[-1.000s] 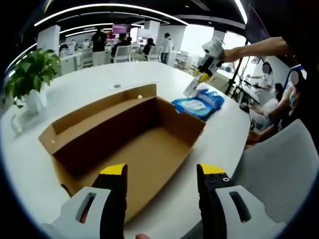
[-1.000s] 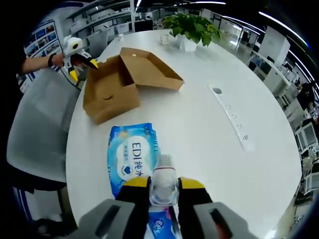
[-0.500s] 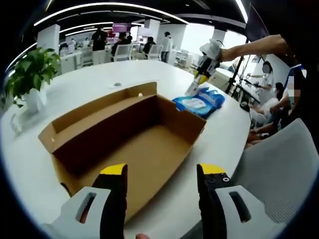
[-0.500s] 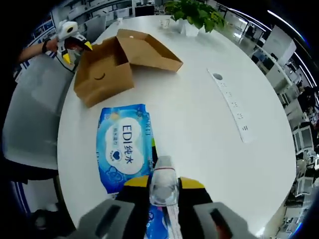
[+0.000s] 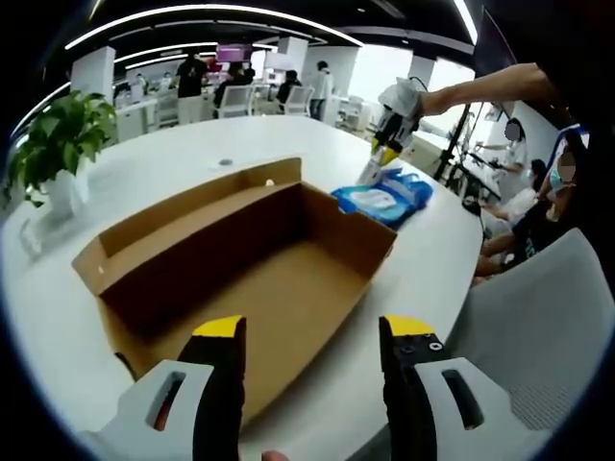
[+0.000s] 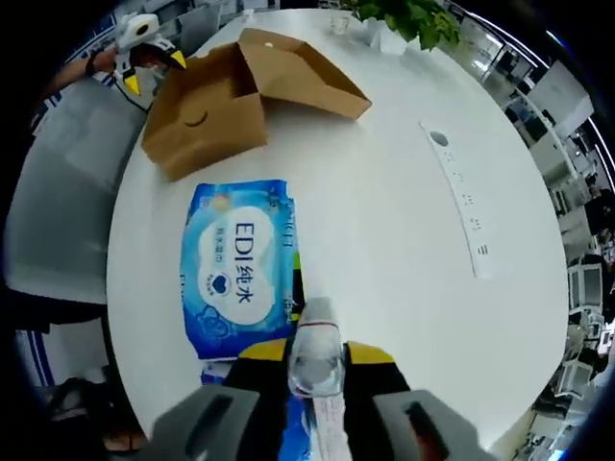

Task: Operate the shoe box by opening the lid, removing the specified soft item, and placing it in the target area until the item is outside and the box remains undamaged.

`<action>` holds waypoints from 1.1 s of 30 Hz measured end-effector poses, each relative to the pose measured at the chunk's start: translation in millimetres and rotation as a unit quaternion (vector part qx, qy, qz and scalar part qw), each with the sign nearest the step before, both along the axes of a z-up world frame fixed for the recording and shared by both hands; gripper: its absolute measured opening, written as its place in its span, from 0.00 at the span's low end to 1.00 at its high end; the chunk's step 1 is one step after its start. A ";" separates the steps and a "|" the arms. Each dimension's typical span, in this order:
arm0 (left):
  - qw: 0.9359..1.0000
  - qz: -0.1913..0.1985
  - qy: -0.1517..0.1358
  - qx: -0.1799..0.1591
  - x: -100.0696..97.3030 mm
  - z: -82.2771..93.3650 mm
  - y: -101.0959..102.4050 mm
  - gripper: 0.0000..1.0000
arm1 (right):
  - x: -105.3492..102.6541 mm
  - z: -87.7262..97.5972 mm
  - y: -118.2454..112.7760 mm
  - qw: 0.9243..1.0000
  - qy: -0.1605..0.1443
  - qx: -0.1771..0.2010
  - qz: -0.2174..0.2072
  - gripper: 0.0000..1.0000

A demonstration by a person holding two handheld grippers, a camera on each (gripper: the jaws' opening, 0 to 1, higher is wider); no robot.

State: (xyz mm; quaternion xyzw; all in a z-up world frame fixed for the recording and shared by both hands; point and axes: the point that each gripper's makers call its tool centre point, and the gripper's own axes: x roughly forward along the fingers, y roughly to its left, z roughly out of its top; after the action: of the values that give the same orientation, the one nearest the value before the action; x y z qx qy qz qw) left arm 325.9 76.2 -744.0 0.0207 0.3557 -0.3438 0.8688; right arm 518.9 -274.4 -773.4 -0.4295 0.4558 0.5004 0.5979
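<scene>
The brown cardboard shoe box (image 5: 240, 279) lies open, its inside bare, with the lid folded back; it also sits far off on the white table (image 6: 384, 240) as the box (image 6: 207, 110). My left gripper (image 5: 314, 331) hovers open over the box's near end, seen from across as the left gripper (image 6: 144, 43). A blue wet-wipes pack (image 6: 238, 274) lies flat beside the box, also visible as the pack (image 5: 384, 197). My right gripper (image 6: 317, 351) is shut on a clear whitish flap (image 6: 315, 341) at the pack's end. A person's arm holds the right gripper (image 5: 389, 130) above the pack.
A potted plant (image 5: 58, 144) stands at the table's far side. A white power strip (image 6: 461, 206) lies along the table. A grey chair (image 5: 548, 327) sits at the table's edge. People sit and stand in the office behind.
The right gripper has lifted a little, still shut on the flap, so the pack and box look farther off in its view. The left gripper and box have stayed still.
</scene>
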 end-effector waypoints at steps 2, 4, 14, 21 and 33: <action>1.000 0.001 0.000 0.000 0.1 -0.3 0.5 0.57 | 1.2 -0.1 -0.2 1.000 0.000 -0.010 0.010 0.17; 1.000 0.001 0.001 0.000 0.3 -0.4 0.8 0.57 | 4.8 -1.2 -1.6 1.000 0.002 -0.015 0.016 0.17; 1.000 0.000 0.000 -0.001 0.9 0.4 -0.2 0.57 | 13.8 -3.2 7.1 0.999 0.010 -0.032 0.034 0.17; 1.000 0.004 -0.002 -0.002 1.8 1.3 2.1 0.57 | 16.0 -5.3 12.5 0.999 0.012 -0.030 0.034 0.17; 1.000 0.005 -0.003 -0.003 2.5 1.5 3.1 0.56 | 19.4 -6.2 12.7 0.999 0.008 -0.034 0.034 0.17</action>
State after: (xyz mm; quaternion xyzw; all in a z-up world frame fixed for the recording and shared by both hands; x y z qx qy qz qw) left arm 328.4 79.3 -742.5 0.0172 0.3520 -0.3410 0.8715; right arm 538.3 -261.7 -779.6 -0.4607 0.4630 0.5079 0.5616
